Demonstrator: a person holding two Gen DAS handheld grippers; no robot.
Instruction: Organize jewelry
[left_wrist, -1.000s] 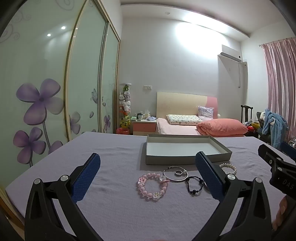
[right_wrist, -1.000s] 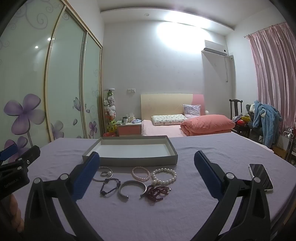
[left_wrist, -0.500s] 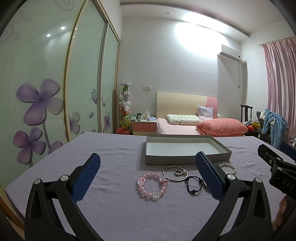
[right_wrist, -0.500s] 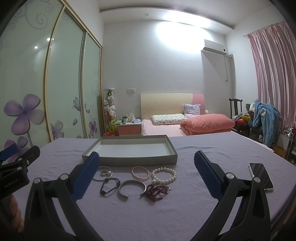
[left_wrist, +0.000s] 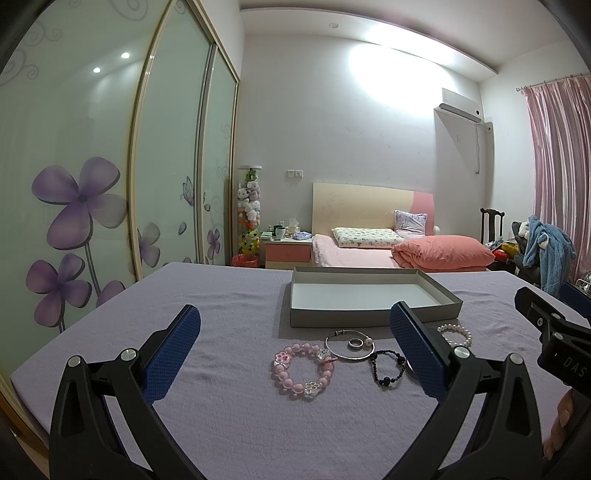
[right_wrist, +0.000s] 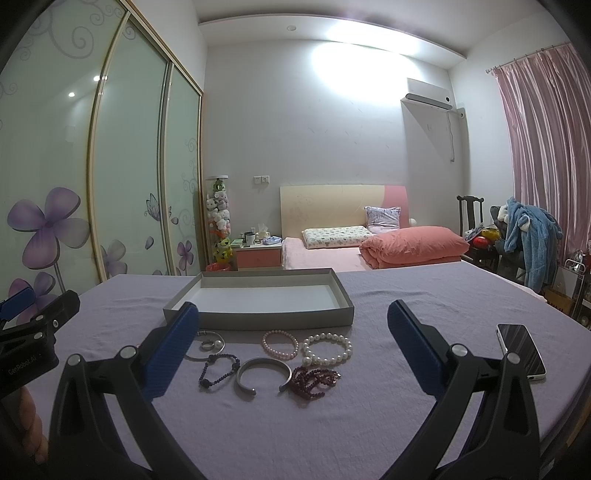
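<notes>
A grey shallow box (left_wrist: 369, 317) (right_wrist: 258, 319) with a white bottom sits empty on the purple cloth. In front of it lies jewelry: a pink flower-bead bracelet (left_wrist: 303, 370), a thin silver bangle (left_wrist: 349, 345) with a ring inside it, a dark bead bracelet (left_wrist: 386, 367) (right_wrist: 218, 369), a silver cuff (right_wrist: 263, 373), a dark red bead strand (right_wrist: 314, 380), a small pink pearl bracelet (right_wrist: 280, 344) and a white pearl bracelet (right_wrist: 327, 349) (left_wrist: 455, 334). My left gripper (left_wrist: 295, 349) and right gripper (right_wrist: 291, 345) are both open, empty, hovering short of the jewelry.
A phone (right_wrist: 521, 350) lies on the cloth at the right. The table's left edge runs beside a sliding wardrobe (left_wrist: 92, 184). A bed (right_wrist: 369, 247), nightstand and a chair with clothes (right_wrist: 528, 240) stand beyond the table.
</notes>
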